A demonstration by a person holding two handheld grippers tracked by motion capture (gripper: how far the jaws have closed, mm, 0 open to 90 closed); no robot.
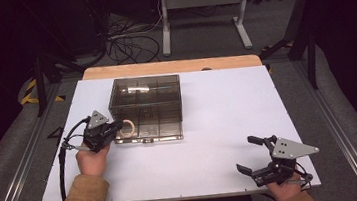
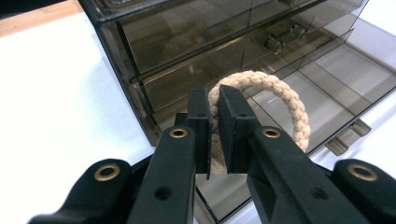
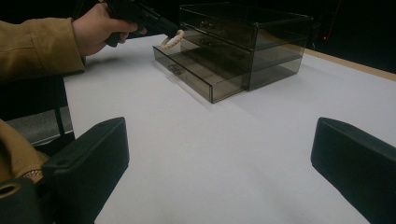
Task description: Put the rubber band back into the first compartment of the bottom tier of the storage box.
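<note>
On the white table [image 1: 211, 147] in the high view, a smoky transparent drawer box [image 1: 146, 100] is sitting toward the far left, with its bottom drawer [image 1: 155, 130] pulled out toward the near side. At the drawer's left end the left gripper [image 1: 117, 129] is pinching a beige rope ring [image 1: 128, 129], which is hanging over the open drawer. At the near right corner of the table the right gripper [image 1: 250, 154] is resting with its jaws spread wide and nothing between them, well apart from the box. Tan sleeves are coming in from the near edge, and beyond the table cables are lying on the floor by a grey stand. Moving to the left gripper view, the left gripper [image 2: 215, 130] is showing its two black jaws narrowed onto the near side of the braided rope ring [image 2: 280, 100], the loop standing up beyond the jaw tips above the open drawer [image 2: 327, 107]; the box's upper drawers [image 2: 187, 42] are sitting shut behind it. Turning to the right gripper view, the right gripper [image 3: 219, 154] is holding its jaws far apart over bare table [image 3: 224, 158]. Farther off, the left hand [image 3: 100, 30] is gripping the other tool, whose tip is holding the rope ring [image 3: 172, 39] just over the far-left corner of the pulled-out drawer [image 3: 201, 77] of the drawer box [image 3: 247, 42].
</note>
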